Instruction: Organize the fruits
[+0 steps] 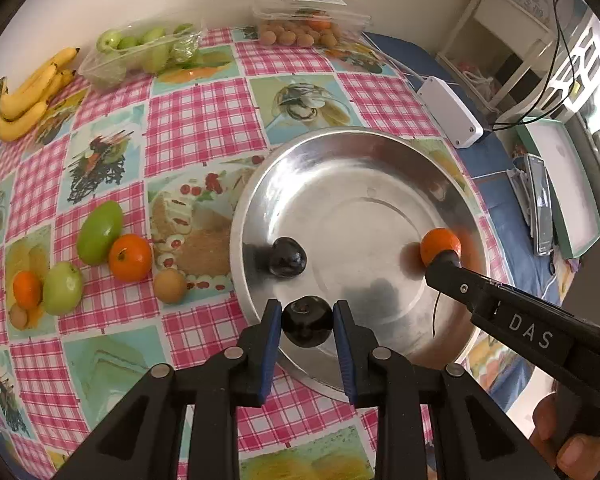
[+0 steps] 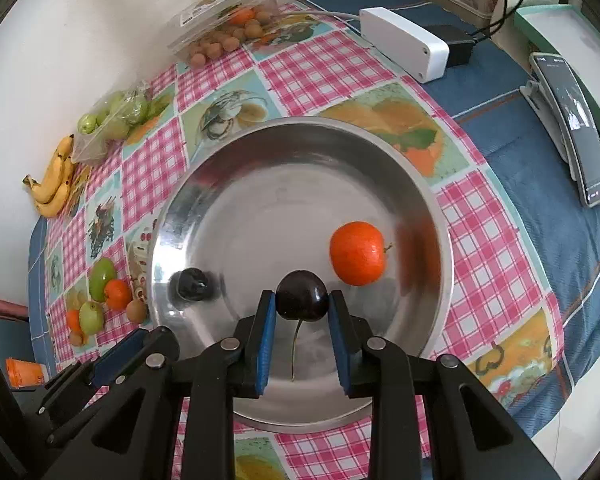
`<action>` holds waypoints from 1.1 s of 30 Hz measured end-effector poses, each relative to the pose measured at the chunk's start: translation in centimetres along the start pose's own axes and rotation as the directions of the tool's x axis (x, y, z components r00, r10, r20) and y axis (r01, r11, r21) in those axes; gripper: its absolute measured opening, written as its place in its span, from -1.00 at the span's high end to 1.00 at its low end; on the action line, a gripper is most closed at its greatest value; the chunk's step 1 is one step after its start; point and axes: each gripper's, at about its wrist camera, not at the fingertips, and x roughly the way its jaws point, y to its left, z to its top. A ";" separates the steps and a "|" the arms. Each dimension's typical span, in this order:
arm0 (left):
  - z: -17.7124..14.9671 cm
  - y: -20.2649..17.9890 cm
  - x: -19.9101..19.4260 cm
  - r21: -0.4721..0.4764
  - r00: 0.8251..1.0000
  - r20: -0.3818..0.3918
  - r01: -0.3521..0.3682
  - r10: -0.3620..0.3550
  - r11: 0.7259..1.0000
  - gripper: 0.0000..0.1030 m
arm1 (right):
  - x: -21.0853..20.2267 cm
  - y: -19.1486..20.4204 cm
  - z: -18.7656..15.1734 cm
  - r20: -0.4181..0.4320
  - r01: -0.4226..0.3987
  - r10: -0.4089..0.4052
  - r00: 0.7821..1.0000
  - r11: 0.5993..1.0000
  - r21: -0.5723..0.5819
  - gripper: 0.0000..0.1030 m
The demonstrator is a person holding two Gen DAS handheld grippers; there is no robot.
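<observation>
A steel bowl (image 1: 380, 152) (image 2: 260, 152) stands on the checked tablecloth. In it lie a dark cherry (image 1: 288, 257) (image 2: 191, 284) and an orange tangerine (image 1: 440, 245) (image 2: 357, 253). My left gripper (image 1: 307, 326) is shut on a dark cherry (image 1: 307, 326) over the bowl's near rim. My right gripper (image 2: 302, 304) is shut on another dark cherry (image 2: 302, 295), its stem hanging down, above the bowl's floor. The right gripper also shows in the left wrist view (image 1: 444, 258), in front of the tangerine.
Left of the bowl lie loose fruits: green ones (image 1: 99, 232), tangerines (image 1: 130, 258), small brown ones (image 1: 169, 285). Bananas (image 1: 32, 96), a tray of green fruit (image 1: 140, 54) and a box of brown fruit (image 1: 300, 28) line the wall. A white box (image 1: 450, 112) and phone (image 2: 576, 128) lie right.
</observation>
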 end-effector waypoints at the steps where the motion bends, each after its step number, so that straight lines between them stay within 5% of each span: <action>1: 0.1 0.0 0.0 0.000 1.000 -0.001 0.000 0.000 1.000 0.45 | 0.1 0.0 0.0 -0.003 -0.001 0.001 1.000 1.000 0.000 0.46; 33: -0.2 -0.6 4.3 0.045 0.996 -0.065 -0.053 0.056 0.998 0.44 | 3.8 0.4 -0.1 -0.107 0.027 -0.029 0.994 0.999 -0.022 0.45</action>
